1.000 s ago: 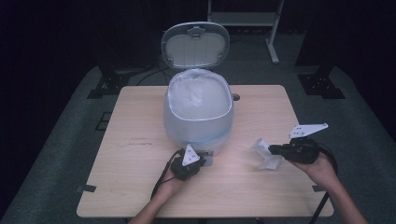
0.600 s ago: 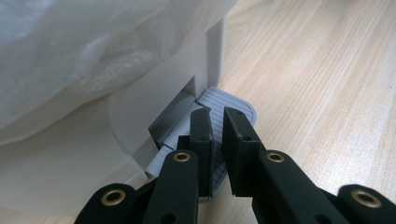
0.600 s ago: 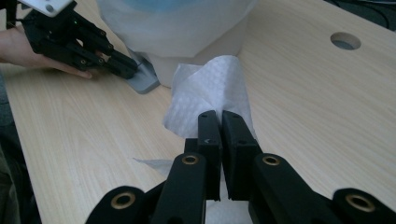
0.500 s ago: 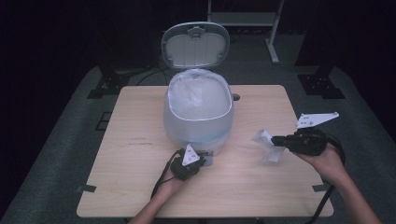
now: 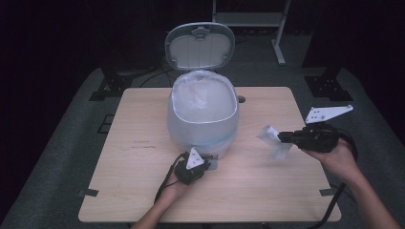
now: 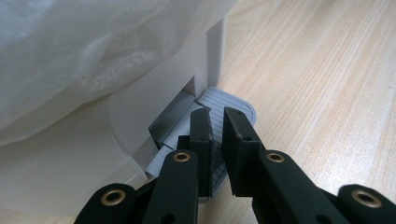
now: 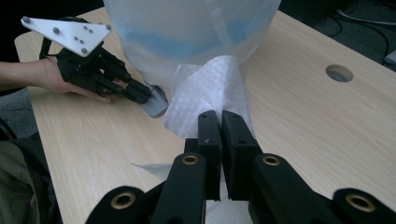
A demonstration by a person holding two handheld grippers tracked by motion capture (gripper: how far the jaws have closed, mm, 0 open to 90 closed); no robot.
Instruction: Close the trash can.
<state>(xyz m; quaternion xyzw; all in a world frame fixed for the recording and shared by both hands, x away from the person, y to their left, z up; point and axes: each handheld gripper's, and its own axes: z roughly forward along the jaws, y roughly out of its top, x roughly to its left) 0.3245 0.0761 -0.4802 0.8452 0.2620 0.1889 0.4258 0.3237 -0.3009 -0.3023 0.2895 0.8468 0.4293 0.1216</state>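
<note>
Compared with the earlier high view, the right gripper (image 5: pixel 282 137) is sitting higher in the picture and is carrying the crumpled paper towel (image 5: pixel 272 141) up off the table (image 5: pixel 124 191); one second ago the towel was lying lower and closer to the table's near right area. By contrast, the left gripper (image 5: pixel 206 164) is keeping the same place at the foot of the pedal bin (image 5: pixel 204 117).

Right claw: the jaws are standing clenched, with almost no gap between the pads, and they are grasping the paper towel (image 7: pixel 210 93). In the right gripper view the white, embossed sheet is rising out from between the two black jaws and is hanging in front of the bin's lined body. In the high view the towel is being held clear above the right half of the table, to the right of the bin and apart from it.

Left claw: the jaws are standing nearly closed, a narrow slit remaining between the pads, and nothing is being gripped between them. In the left gripper view the tips are resting on the grey ribbed foot pedal (image 6: pixel 229 105) at the base of the bin. The bin's lid (image 5: pixel 199 46) is standing raised, and the white bin liner (image 5: pixel 203 98) is draping over the rim.
</note>
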